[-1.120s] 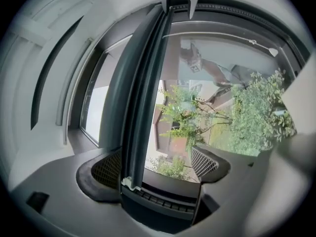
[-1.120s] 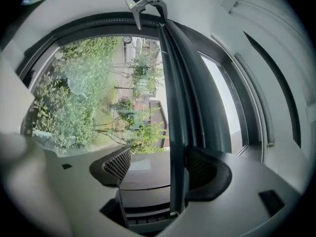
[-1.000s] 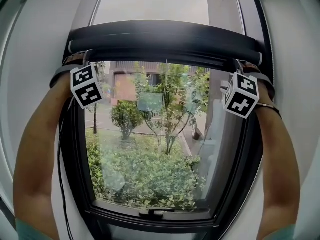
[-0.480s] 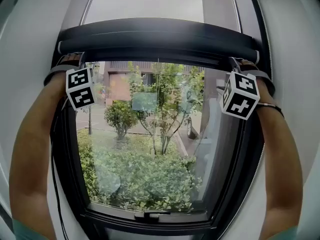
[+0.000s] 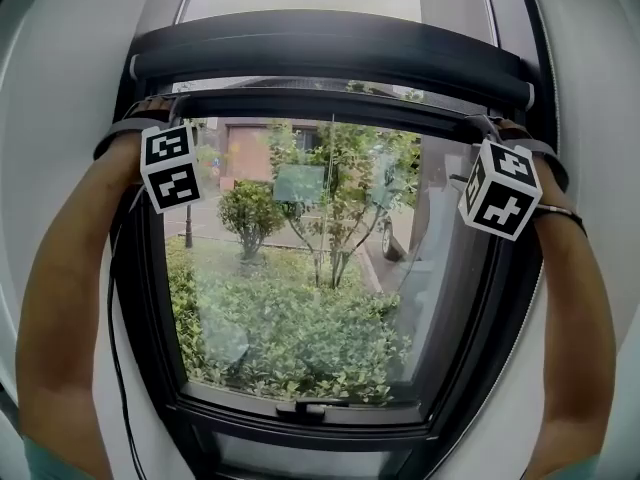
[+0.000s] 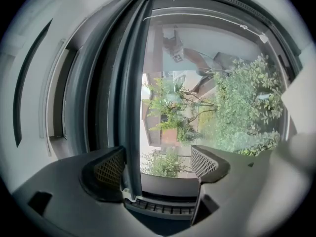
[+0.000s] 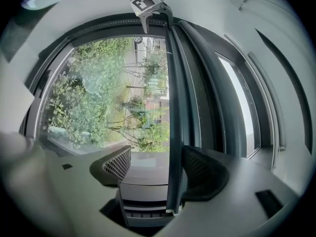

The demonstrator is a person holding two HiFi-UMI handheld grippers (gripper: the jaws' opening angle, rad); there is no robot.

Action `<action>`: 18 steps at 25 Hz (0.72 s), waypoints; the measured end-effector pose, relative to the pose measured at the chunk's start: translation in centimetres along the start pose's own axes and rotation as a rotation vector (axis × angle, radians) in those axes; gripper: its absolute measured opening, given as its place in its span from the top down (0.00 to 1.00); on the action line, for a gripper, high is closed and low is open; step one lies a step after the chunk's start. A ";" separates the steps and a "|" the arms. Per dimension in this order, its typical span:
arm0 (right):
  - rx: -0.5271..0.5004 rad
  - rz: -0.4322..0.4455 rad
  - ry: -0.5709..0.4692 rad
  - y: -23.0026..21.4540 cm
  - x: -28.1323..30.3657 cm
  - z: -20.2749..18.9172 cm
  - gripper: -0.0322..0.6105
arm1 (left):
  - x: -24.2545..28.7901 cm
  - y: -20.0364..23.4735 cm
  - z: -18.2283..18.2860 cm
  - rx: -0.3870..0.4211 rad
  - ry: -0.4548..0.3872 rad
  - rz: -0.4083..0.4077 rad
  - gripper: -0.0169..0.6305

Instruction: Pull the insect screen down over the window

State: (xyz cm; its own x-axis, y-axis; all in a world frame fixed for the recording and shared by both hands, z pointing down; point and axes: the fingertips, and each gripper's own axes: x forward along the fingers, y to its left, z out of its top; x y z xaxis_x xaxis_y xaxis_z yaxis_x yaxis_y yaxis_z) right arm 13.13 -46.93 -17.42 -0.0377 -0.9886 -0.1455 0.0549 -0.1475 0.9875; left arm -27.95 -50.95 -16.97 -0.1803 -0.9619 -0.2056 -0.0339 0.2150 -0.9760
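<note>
The dark roller housing (image 5: 330, 53) spans the window top. Just below it hangs the screen's dark pull bar (image 5: 320, 103), with a narrow strip of mesh (image 5: 300, 86) showing between them. My left gripper (image 5: 150, 110) is at the bar's left end and my right gripper (image 5: 482, 126) at its right end. In the left gripper view the pull bar (image 6: 131, 107) runs between the jaws of the left gripper (image 6: 157, 164), against the left pad (image 6: 108, 169). In the right gripper view the pull bar (image 7: 175, 107) lies against the right pad (image 7: 202, 174) of the right gripper (image 7: 158, 169). Both jaws stand apart.
The dark window frame (image 5: 150, 298) surrounds the glass, with a latch handle (image 5: 310, 408) at the bottom sill. A thin cable (image 5: 115, 308) hangs along the left side. White wall (image 5: 60, 88) flanks the window. Shrubs and a street lie outside.
The pull bar has come away from the roller housing and dropped a little, baring a strip of mesh. Both grippers stay at its ends.
</note>
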 end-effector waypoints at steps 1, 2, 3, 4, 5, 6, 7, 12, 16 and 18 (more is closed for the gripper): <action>0.001 0.007 -0.001 0.5 -0.1 -0.1 0.43 | -0.1 -0.4 0.1 0.000 -0.001 0.000 0.32; 0.003 0.013 -0.001 1.0 -0.1 -0.2 0.43 | -0.2 -0.8 0.2 0.000 -0.002 0.001 0.32; 0.003 0.017 0.000 1.6 -0.1 -0.2 0.43 | -0.3 -1.3 0.2 0.000 -0.004 0.001 0.32; 0.002 0.020 0.001 2.3 -0.1 -0.2 0.43 | -0.4 -1.9 0.2 -0.003 -0.009 0.001 0.32; 0.002 0.025 0.002 3.0 -0.2 -0.2 0.43 | -0.5 -2.6 0.2 -0.012 -0.019 -0.001 0.32; 0.002 0.031 0.002 3.6 -0.4 -0.2 0.43 | -0.7 -3.2 0.2 -0.025 -0.033 -0.001 0.32; 0.002 0.036 0.002 4.2 -0.5 -0.1 0.43 | -0.9 -3.8 0.3 -0.040 -0.048 0.000 0.32; 0.004 0.050 -0.009 6.7 -0.9 -0.1 0.43 | -1.6 -6.4 0.3 -0.052 -0.079 -0.004 0.32; 0.013 0.081 -0.020 9.3 -1.5 0.2 0.43 | -2.3 -9.1 -0.1 -0.016 -0.071 -0.037 0.32; 0.011 0.102 -0.019 10.4 -1.7 0.3 0.43 | -2.6 -10.2 -0.4 0.000 -0.063 -0.054 0.32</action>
State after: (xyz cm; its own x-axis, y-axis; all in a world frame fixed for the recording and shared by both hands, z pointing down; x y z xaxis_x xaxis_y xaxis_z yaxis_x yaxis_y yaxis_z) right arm 13.43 -46.75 -6.84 -0.0509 -0.9978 -0.0427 0.0488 -0.0452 0.9978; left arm -27.54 -50.59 -6.42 -0.1158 -0.9808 -0.1570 -0.0417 0.1627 -0.9858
